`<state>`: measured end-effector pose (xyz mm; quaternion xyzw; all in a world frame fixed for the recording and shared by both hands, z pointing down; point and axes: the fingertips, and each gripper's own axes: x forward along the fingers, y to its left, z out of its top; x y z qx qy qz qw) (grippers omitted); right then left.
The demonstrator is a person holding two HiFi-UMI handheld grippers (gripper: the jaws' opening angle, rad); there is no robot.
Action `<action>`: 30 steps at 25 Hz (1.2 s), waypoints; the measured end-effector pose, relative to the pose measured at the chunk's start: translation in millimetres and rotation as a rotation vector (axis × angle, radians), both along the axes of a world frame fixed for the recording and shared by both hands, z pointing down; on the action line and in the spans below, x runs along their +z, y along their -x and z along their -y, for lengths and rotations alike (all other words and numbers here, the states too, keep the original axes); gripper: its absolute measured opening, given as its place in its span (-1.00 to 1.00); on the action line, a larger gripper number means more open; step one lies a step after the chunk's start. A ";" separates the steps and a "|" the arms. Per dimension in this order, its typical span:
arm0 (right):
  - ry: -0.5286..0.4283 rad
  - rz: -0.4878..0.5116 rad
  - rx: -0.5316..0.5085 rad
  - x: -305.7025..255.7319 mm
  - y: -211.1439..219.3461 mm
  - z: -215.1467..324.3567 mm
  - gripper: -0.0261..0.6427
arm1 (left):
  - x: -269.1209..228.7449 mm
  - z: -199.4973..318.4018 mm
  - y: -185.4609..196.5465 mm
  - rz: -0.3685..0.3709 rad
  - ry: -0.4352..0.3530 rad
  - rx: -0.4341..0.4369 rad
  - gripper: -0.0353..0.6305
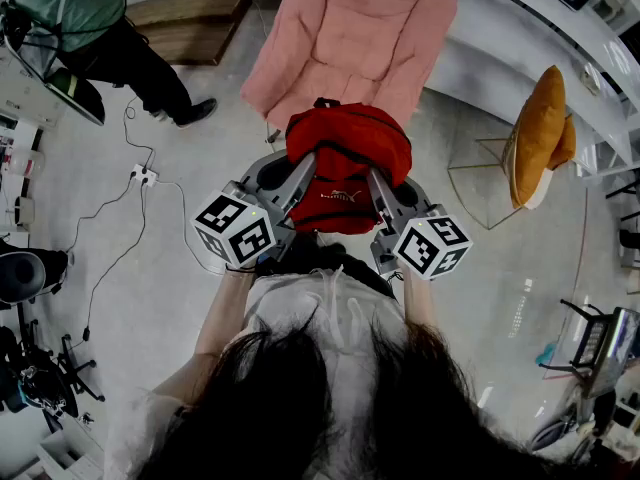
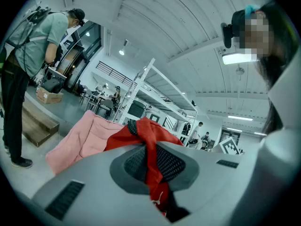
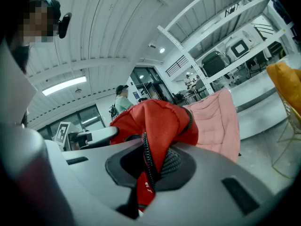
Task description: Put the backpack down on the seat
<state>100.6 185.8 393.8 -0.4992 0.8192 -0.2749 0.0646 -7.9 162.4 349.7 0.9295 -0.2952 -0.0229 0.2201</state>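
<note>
The red backpack (image 1: pixel 345 163) is not yet on the seat. It hangs in the air between the two tongs, short of the pink chair (image 1: pixel 350 38), which lies at twelve o'clock from it in the head view. The pick-up looks done. What is left, by my reading, is to bring the bag over the chair's cushion, lower it until it rests there, and let go.

The left tongs (image 1: pixel 303 168) bite the bag at about eight o'clock and the right tongs (image 1: pixel 380 180) at about four o'clock. Each gripper view shows its jaws pressed together on a fold of red fabric (the right pair also catches a run of black zipper-like edging), so both are pinching the backpack.

Both forearms reach straight ahead from the person's body, close together and near parallel. The tongs are held roughly level, with their marker cubes toward the wearer. Further out, a yellow-cushioned chair (image 1: pixel 540 133) stands at three o'clock and a standing person (image 1: pixel 100 28) at ten o'clock, both well apart from the bag
</note>
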 end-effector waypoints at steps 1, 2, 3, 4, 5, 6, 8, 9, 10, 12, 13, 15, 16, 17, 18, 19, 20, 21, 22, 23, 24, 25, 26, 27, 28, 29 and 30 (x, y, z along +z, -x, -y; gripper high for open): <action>0.000 0.000 0.001 0.4 0.1 0.4 -0.78 | 0.3 0.5 0.2 0.001 0.000 0.000 -0.78; 0.000 0.000 0.003 0.7 0.2 0.8 -0.78 | 0.5 1.0 0.3 0.002 0.000 0.000 -0.78; 0.001 0.001 0.005 1.0 0.2 1.1 -0.78 | 0.6 1.5 0.3 0.003 0.000 0.001 -0.78; 0.001 0.003 0.008 1.3 0.0 1.4 -0.78 | 0.7 1.7 0.3 0.004 0.000 0.002 -0.78; 0.001 0.004 0.011 1.7 -0.1 1.4 -0.78 | 0.9 1.8 0.3 0.004 0.001 0.003 -0.78; 0.001 0.004 0.013 2.0 -0.2 1.5 -0.78 | 1.2 2.0 0.4 0.003 0.001 0.005 -0.78; 0.003 0.002 0.018 2.5 0.3 2.3 -0.78 | 1.8 3.0 1.1 0.001 0.004 0.009 -0.78; 0.004 0.000 0.020 2.7 0.8 3.2 -0.78 | 2.1 4.2 1.6 0.001 0.006 0.012 -0.78; 0.005 -0.004 0.022 2.8 1.3 4.7 -0.78 | 2.5 6.0 2.2 0.001 0.008 0.014 -0.78; 0.007 -0.012 0.027 3.4 2.6 10.0 -0.78 | 3.6 12.0 3.4 0.002 0.012 0.021 -0.78; 0.009 -0.015 0.031 3.9 3.3 14.4 -0.78 | 4.4 16.8 4.2 0.002 0.014 0.024 -0.78; 0.017 -0.019 0.042 5.3 5.0 26.5 -0.78 | 5.9 29.6 6.2 0.001 0.023 0.034 -0.78; 0.022 -0.023 0.048 6.2 5.7 33.0 -0.78 | 6.6 36.3 7.0 0.000 0.028 0.040 -0.78; 0.027 -0.028 0.056 7.2 6.3 39.2 -0.78 | 7.3 42.7 7.5 0.000 0.032 0.048 -0.78; 0.032 -0.032 0.064 8.0 6.6 45.0 -0.78 | 7.8 48.7 7.8 0.001 0.034 0.056 -0.78; 0.035 -0.035 0.073 8.6 6.9 50.6 -0.78 | 8.2 54.6 7.9 0.002 0.036 0.065 -0.78; 0.039 -0.036 0.081 9.0 7.3 56.1 -0.78 | 8.5 60.4 8.2 0.003 0.037 0.075 -0.78; 0.042 -0.036 0.090 9.4 8.4 61.4 -0.78 | 8.7 66.0 9.1 0.003 0.038 0.084 -0.78; 0.044 -0.036 0.098 10.0 11.0 66.2 -0.78 | 9.1 71.1 11.7 0.002 0.038 0.092 -0.78; 0.044 -0.038 0.105 11.0 16.0 70.0 -0.78 | 10.0 75.3 16.6 0.001 0.038 0.100 -0.78; 0.044 -0.040 0.111 12.4 23.3 72.9 -0.78 | 11.5 78.5 23.9 0.001 0.036 0.106 -0.78; 0.042 -0.042 0.118 13.9 31.5 75.4 -0.78 | 13.2 81.5 32.1 0.000 0.034 0.111 -0.78; 0.041 -0.044 0.124 14.9 38.6 78.8 -0.78 | 14.5 85.4 39.2 0.001 0.031 0.116 -0.78; 0.041 -0.046 0.131 15.0 42.6 84.1 -0.78 | 14.9 91.3 43.2 0.003 0.030 0.122 -0.78; 0.043 -0.047 0.138 14.3 43.4 91.4 -0.78 | 14.3 99.2 44.1 0.006 0.031 0.128 -0.78; 0.046 -0.047 0.146 13.2 42.4 99.9 -0.78 | 13.3 108.2 43.1 0.009 0.032 0.134 -0.78; 0.050 -0.048 0.154 12.1 41.2 108.5 -0.78 | 12.2 117.3 42.1 0.011 0.035 0.141 -0.78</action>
